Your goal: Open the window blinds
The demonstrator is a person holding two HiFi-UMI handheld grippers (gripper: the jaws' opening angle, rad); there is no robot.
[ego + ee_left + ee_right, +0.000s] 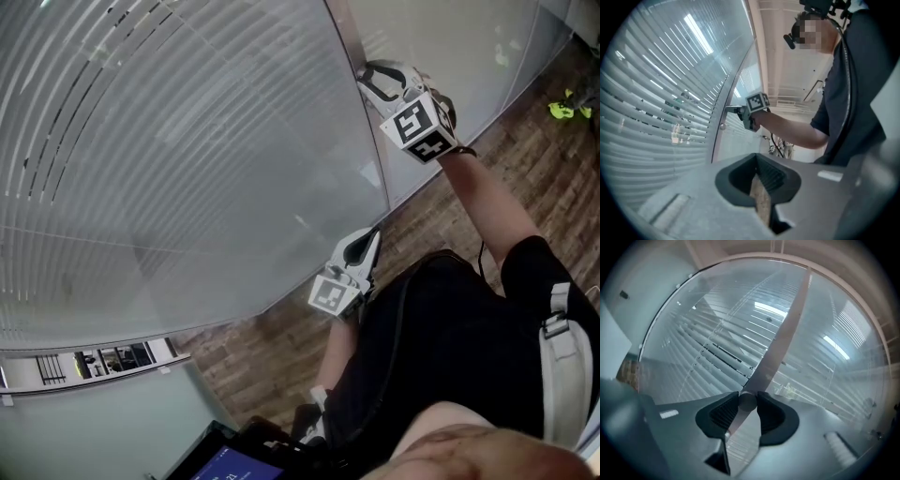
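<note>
Step in hand, by judgement: turning the tilt knob.

- The right gripper (pixel 373 80), at 1 o'clock in the head view, has its jaws pinching the round knob (pixel 747 401) on the window frame (pixel 783 343).
- The blinds (pixel 141 141) behind glass, from 9 to 12 o'clock, look mostly closed.
- The left gripper (pixel 370 240) hangs idle, jaws together, empty.

Next move: roll the wrist about the knob's axis without loosening the pinch.

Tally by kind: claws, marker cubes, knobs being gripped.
Claws: 2 (left claw, right claw)
Marker cubes: 2 (left cube, right cube)
Gripped knobs: 1 (knob in the right claw)
Total: 5
</note>
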